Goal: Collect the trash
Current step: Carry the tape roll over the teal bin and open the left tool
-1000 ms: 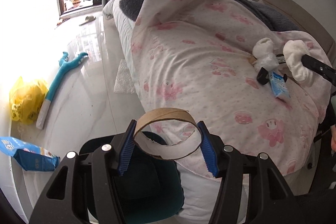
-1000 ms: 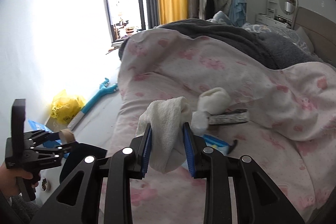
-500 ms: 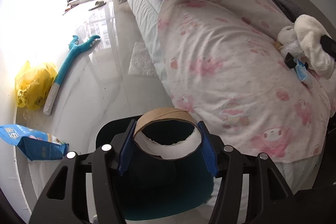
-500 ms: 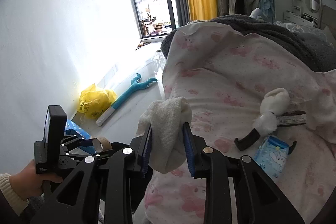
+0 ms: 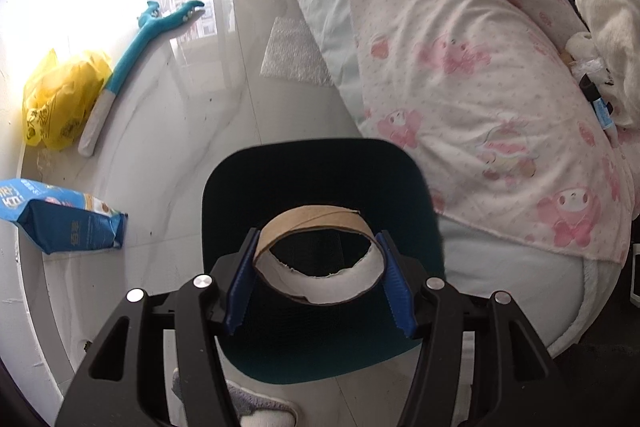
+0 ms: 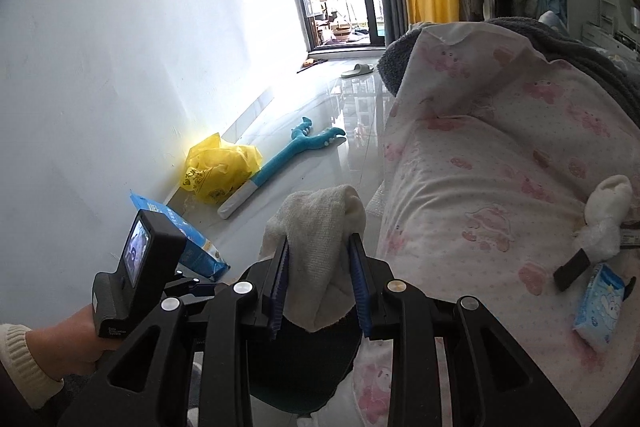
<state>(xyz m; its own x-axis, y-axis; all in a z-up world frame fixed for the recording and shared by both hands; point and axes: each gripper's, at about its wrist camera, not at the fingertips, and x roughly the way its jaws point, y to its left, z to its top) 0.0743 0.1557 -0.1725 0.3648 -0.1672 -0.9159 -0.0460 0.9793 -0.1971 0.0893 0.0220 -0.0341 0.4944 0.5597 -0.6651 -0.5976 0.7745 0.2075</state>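
At left, the glossy floor carries a yellow bag, a teal toy, a blue packet and a dark bin. At right, the bed holds a tissue pack.

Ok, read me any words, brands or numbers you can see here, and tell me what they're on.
Nothing here is clear enough to quote.
Blue packet on the floor: white Chinese characters on its end and side, too blurred to read.
Yellow plastic bag: black print, unreadable.
Black camera in the left hand: white lettering low on its body, too small.
Blue tissue pack on the bed: a cartoon, no legible text.
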